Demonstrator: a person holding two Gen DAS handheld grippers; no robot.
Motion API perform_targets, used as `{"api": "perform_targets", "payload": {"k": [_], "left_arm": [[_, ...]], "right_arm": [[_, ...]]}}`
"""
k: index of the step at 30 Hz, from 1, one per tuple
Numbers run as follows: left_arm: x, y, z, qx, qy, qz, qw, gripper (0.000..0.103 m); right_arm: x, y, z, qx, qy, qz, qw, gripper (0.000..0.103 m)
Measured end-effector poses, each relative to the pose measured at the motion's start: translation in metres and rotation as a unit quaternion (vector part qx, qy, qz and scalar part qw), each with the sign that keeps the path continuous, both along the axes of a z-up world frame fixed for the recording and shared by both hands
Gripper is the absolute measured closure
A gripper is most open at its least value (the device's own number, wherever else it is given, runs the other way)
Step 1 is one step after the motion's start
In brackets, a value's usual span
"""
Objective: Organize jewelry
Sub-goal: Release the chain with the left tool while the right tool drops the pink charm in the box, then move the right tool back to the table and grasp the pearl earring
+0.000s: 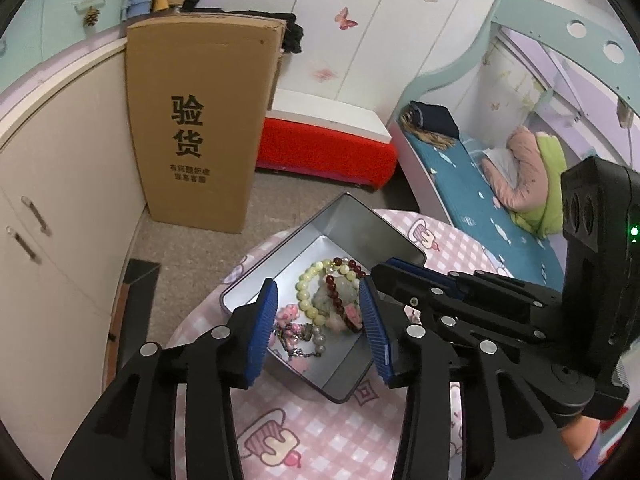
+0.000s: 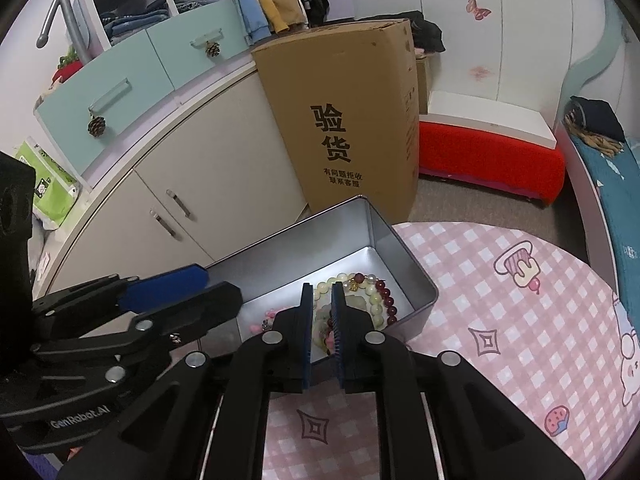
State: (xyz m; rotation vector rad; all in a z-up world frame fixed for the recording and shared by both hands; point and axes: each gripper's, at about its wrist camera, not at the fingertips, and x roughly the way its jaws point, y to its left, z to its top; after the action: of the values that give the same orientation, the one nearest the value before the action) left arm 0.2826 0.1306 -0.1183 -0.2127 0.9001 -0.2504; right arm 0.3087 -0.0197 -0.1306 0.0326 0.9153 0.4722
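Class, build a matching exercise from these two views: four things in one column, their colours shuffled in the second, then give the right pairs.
Things:
1. tin
2. large box
3. round-bead bracelet
4. tablecloth

Colours:
A. pink check
B. silver
C. dark red
D. brown cardboard

Pairs: 1-B, 2-D, 3-C, 4-A

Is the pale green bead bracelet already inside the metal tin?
Yes, the pale green bead bracelet lies on the floor of the open metal tin, beside a dark red bead bracelet.
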Motion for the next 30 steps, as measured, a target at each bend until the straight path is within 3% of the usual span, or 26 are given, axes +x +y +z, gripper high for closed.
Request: {"api": "perform_targets", "payload": {"k": [4,13,21,30], "left_arm": [[-0.009,-0.002,0.009,-0.001,-0.011,0.007,0.9999,0.050],[-0.039,-0.033,0.041,-0.009,-0.056,0.005,0.9984,0.031],[-0.068,-0.085,0.043,0.019,-0.079,-0.013,0.9966,0.030],[-0.084,-0.109,0.012,0.045,-0.066,0.009,0.9967,0.030]], "right_arm": [[-0.005,-0.012,0.007,0.008,-0.007,-0.009,1.000,0.072],[-0.034,-0.068,0.042,0.012,-0.046,-0.047,0.998,0.060],[-0.069,-0.113,0.048,-0.002,-0.066,-0.079,0.995,0.052],[-0.091,-0.154,0.009,-0.010,-0.037,-0.115,0.993,0.052]]}}
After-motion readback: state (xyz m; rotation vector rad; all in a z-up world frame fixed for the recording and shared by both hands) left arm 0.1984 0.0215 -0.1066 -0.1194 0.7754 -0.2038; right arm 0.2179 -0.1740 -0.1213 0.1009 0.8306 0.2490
